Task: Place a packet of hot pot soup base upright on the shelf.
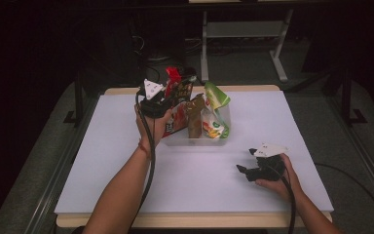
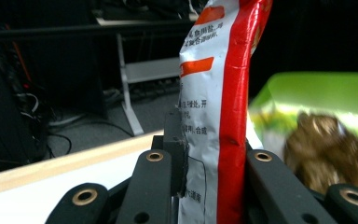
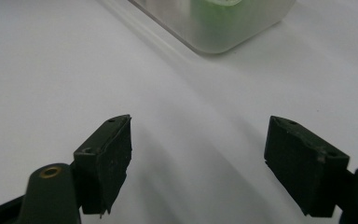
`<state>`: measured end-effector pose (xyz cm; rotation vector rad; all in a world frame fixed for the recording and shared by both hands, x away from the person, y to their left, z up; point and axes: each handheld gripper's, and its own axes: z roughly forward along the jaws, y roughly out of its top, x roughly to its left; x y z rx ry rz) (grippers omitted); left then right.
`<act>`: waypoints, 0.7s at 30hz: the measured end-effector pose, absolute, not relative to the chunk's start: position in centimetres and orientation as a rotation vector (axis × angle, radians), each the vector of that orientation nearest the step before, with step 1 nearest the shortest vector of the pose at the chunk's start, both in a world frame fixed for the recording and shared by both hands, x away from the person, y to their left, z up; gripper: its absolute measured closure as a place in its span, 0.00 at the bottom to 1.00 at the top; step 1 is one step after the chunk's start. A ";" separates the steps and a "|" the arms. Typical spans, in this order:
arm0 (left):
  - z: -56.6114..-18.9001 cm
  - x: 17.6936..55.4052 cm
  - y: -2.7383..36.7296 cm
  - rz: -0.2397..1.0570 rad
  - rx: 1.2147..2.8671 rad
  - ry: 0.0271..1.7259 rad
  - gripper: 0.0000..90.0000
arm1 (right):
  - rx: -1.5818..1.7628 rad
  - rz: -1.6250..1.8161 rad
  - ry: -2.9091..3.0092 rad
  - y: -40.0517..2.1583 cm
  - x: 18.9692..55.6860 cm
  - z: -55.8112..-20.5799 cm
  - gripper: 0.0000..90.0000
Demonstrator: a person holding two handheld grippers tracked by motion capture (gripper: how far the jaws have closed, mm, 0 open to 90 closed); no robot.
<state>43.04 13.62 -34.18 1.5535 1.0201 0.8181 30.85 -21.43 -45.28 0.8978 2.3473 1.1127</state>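
Note:
A red and white snack bag [image 1: 173, 75] [image 2: 223, 70] stands upright between the jaws of my left gripper [image 1: 174, 91] [image 2: 209, 154], whose pads press on its lower part at the left end of a clear plastic container [image 1: 195, 141]. In the container lean a green packet [image 1: 216, 97] [image 2: 317, 88] and a brown packet [image 1: 195, 114] [image 2: 326, 144]. My right gripper [image 1: 246, 161] [image 3: 198, 158] rests on the white tabletop at the front right, jaws wide apart with nothing between them, pointing towards the container [image 3: 223, 28].
The white table surface [image 1: 126, 170] spreads around the container, with a wooden edge at front and back. Behind the table stands a light metal desk frame [image 1: 243, 29] on a dark floor. A cable trails from each gripper along the forearm.

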 end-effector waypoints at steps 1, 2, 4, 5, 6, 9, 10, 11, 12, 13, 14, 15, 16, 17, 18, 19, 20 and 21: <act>-34.2 43.2 13.6 0.824 1.526 1.016 0.86 | 0.898 1.115 2.347 -21.4 30.8 -45.3 0.25; -34.4 43.3 13.5 0.824 1.493 1.007 0.86 | 0.901 1.114 2.348 -21.4 30.8 -45.3 0.25; -34.9 43.3 13.3 0.822 1.465 0.990 0.87 | 0.895 1.116 2.348 -21.5 30.8 -45.3 0.25; -35.1 43.3 13.2 0.820 1.463 0.976 0.87 | 0.896 1.121 2.345 -21.6 30.7 -45.2 0.25; -35.3 43.2 13.1 0.824 1.470 0.961 0.87 | 0.898 1.122 2.342 -21.6 30.7 -45.2 0.25; -35.8 42.7 13.4 0.795 1.456 0.951 0.86 | 0.903 1.133 2.335 -21.8 30.7 -45.2 0.25; -36.0 42.4 13.5 0.790 1.458 0.950 0.86 | 0.910 1.130 2.333 -21.9 30.7 -45.2 0.25; -36.2 42.2 13.7 0.775 1.450 0.950 0.86 | 0.914 1.131 2.333 -21.9 30.7 -45.2 0.25; -36.5 42.1 13.9 0.755 1.448 0.957 0.86 | 0.914 1.133 2.334 -21.8 30.7 -45.2 0.25; -36.9 41.9 14.0 0.751 1.457 0.962 0.86 | 0.907 1.130 2.335 -21.8 30.7 -45.2 0.25; -37.3 41.7 14.1 0.742 1.457 0.962 0.85 | 0.904 1.125 2.338 -21.7 30.7 -45.2 0.25; -37.7 41.5 14.3 0.728 1.449 0.963 0.85 | 0.896 1.126 2.337 -21.6 30.7 -45.2 0.25; -38.0 41.3 14.6 0.719 1.442 0.963 0.85 | 0.895 1.129 2.337 -21.5 30.6 -45.2 0.25; -38.1 41.1 14.8 0.719 1.438 0.960 0.85 | 0.897 1.127 2.340 -21.4 30.6 -45.2 0.25; -38.0 40.9 15.0 0.708 1.437 0.954 0.84 | 0.894 1.127 2.340 -21.4 30.6 -45.2 0.25; -37.9 40.7 15.1 0.709 1.450 0.943 0.84 | 0.892 1.127 2.342 -21.3 30.6 -45.2 0.25; -37.9 40.6 15.2 0.698 1.461 0.927 0.84 | 0.891 1.125 2.344 -21.3 30.6 -45.2 0.25; -37.8 40.4 15.2 0.696 1.482 0.911 0.83 | 0.891 1.121 2.348 -21.3 30.6 -45.3 0.25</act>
